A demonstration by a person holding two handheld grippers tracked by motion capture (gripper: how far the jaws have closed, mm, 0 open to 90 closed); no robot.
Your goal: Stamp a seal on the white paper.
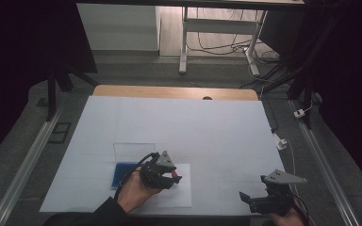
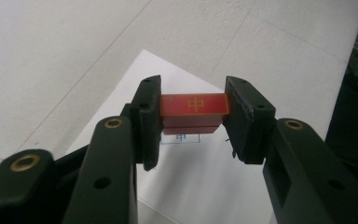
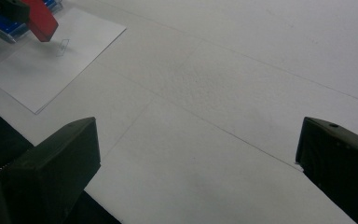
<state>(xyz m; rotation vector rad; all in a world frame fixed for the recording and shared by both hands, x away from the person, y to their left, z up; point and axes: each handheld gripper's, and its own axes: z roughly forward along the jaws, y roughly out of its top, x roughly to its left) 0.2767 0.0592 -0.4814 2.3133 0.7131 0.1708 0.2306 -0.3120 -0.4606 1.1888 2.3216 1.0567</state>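
My left gripper point(image 2: 193, 116) is shut on a small red stamp block point(image 2: 194, 106) with a gold character on its top. It hovers just above a white paper sheet point(image 2: 205, 182), over a small blue printed mark point(image 2: 182, 138). In the high view the left gripper point(image 1: 172, 178) holds the red stamp point(image 1: 175, 177) over the paper sheet point(image 1: 181, 195), beside a blue ink pad point(image 1: 121, 173). My right gripper point(image 1: 252, 200) stands open near the table's front right edge, with nothing between its fingers point(image 3: 60, 158). From there the red stamp point(image 3: 42, 21) shows at the far left.
A white cover spreads over the table point(image 1: 179, 127), whose wooden back edge point(image 1: 174, 92) shows. A clear lid point(image 1: 134, 150) stands behind the ink pad. Metal rails point(image 1: 26, 160) run along both sides. A desk frame with cables point(image 1: 217, 42) stands beyond.
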